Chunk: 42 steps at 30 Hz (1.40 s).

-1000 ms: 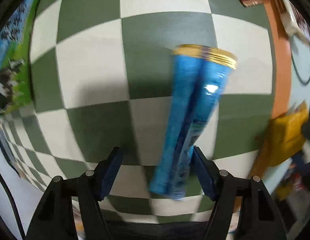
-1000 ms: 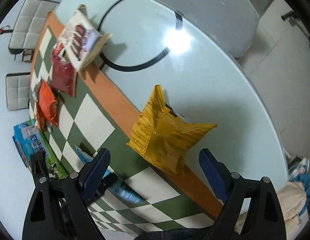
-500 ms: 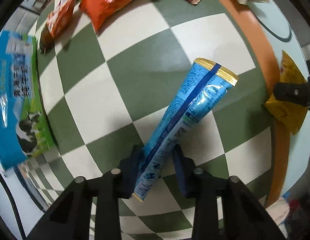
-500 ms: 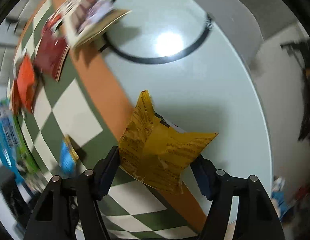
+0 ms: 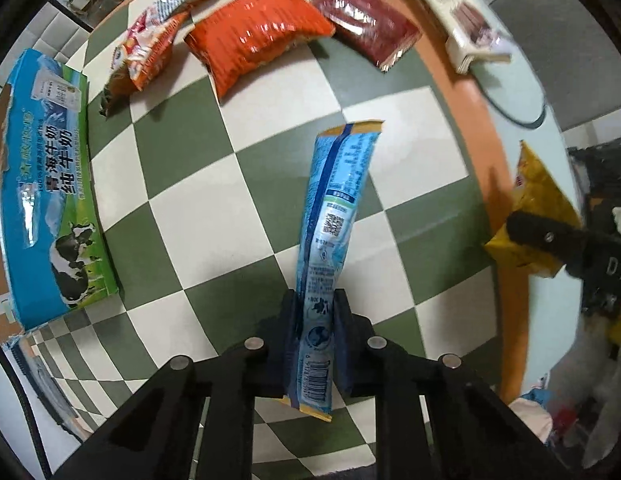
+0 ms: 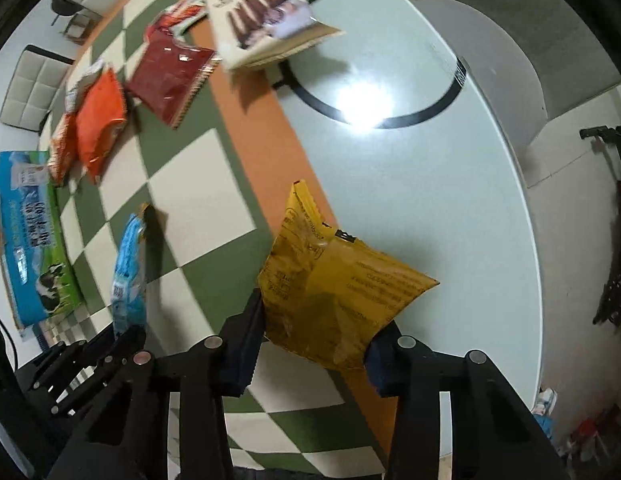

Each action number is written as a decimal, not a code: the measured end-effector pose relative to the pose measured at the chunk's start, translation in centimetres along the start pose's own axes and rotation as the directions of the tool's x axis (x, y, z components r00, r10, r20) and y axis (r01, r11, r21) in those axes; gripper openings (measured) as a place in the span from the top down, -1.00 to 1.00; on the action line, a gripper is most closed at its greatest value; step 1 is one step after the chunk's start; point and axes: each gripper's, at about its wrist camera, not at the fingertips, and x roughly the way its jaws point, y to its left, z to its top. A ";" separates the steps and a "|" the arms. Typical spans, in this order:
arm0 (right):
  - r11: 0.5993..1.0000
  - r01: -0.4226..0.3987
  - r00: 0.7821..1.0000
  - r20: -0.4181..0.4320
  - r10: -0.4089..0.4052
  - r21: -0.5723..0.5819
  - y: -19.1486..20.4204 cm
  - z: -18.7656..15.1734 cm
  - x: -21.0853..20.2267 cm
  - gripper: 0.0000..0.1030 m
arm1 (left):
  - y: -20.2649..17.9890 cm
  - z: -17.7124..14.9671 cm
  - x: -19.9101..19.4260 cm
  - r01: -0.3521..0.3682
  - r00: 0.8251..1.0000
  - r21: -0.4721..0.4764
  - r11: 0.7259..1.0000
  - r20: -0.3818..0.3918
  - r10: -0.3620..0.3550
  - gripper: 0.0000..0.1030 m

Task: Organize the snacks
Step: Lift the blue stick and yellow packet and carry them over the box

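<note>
Both fingers closed: blue packet (image 5: 330,236), yellow bag (image 6: 334,292).

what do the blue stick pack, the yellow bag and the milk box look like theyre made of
Blue stick pack: thin glossy plastic film, probably; it shines and has crimped gold ends.
Yellow bag: crinkly plastic or foil film with a dull sheen; creases and a serrated top edge show.
Milk box: printed cardboard, likely with a smooth coating; flat faces, sharp folded edges, a torn rim.

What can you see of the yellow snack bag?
The yellow snack bag is a crinkled, glossy foil-like pouch with dark print and a serrated top edge. It is puffed and creased, tilted, and shut in the right gripper, above the orange border of the checkered mat beside the pale tabletop.
</note>
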 end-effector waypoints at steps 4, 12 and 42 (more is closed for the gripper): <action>0.999 -0.034 0.999 0.026 0.035 -0.023 0.9 -0.2 -1.9 0.15 | 0.9 1.3 -3.4 0.055 0.998 -0.023 0.998 0.034 -0.054 0.73; 0.992 -0.102 0.992 0.065 0.107 -0.079 2.0 0.6 -6.3 0.15 | 5.4 -0.3 -9.6 0.170 0.981 -0.076 0.983 0.112 -0.161 0.73; 0.883 -0.205 0.970 0.032 0.241 -0.421 38.2 0.2 -9.2 0.16 | 41.8 -4.7 -18.9 0.094 0.928 -0.468 0.879 0.361 0.093 0.75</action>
